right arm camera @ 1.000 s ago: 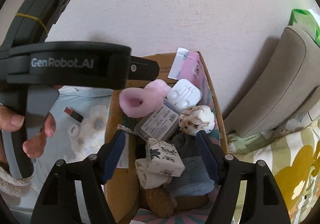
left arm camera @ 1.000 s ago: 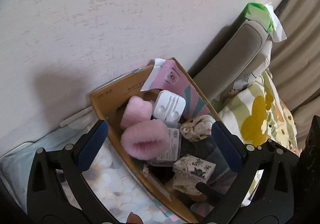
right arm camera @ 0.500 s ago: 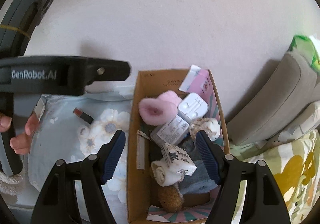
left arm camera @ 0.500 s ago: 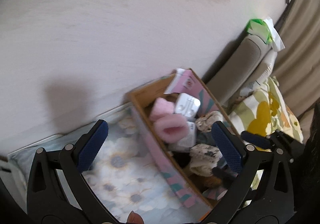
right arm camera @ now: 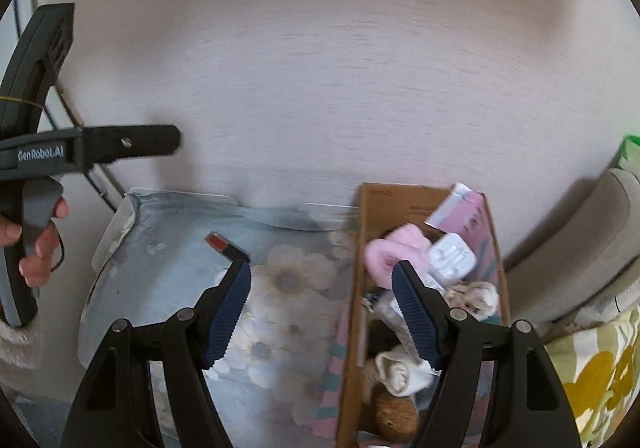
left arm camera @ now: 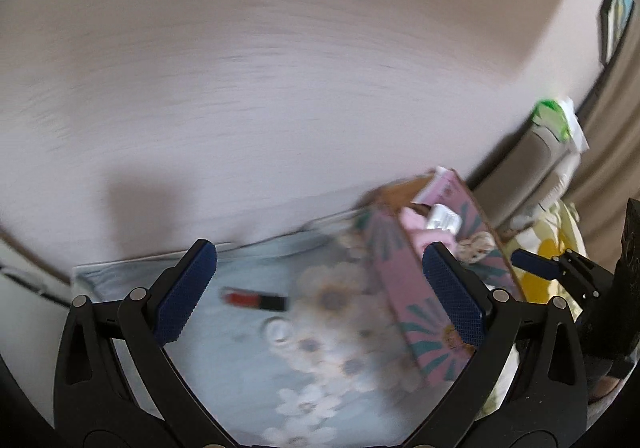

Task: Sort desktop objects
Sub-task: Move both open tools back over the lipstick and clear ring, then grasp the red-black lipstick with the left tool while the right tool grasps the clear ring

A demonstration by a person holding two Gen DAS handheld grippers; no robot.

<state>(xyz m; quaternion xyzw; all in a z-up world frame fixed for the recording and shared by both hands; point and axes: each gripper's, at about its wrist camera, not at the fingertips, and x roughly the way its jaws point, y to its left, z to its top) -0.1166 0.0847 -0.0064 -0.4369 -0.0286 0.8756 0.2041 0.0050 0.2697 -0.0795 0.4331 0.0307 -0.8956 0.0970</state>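
In the left wrist view, the left gripper [left arm camera: 320, 294] had its two blue pads spread wide and nothing was between them. One second before, this camera looked straight down into the cardboard box [left arm camera: 416, 304]; now the box was at the right side of the picture, seen from its flowered outer wall. The floral cloth [left arm camera: 248, 360] filled the space between the fingers instead. A red and black lipstick [left arm camera: 256, 300] lay on this cloth, alone, well apart from the box. The picture was blurred, so the small things in the box were hard to tell.

In the right wrist view, the right gripper [right arm camera: 322, 314] was also spread and empty. It had drawn back from the box, so more of the cloth was visible than before. The box [right arm camera: 352, 328] was full: a pink fluffy item [right arm camera: 386, 254], a white earphone case [right arm camera: 452, 258], rolled socks [right arm camera: 400, 372]. The lipstick [right arm camera: 224, 246] lay just beyond the tip of its left finger. The person's left hand [right arm camera: 38, 248] held the other tool at the far left.

I judged that most objects were already sorted into the box, and the lipstick was the last one on the cloth. Probably the left gripper was turning towards it for the next pick.
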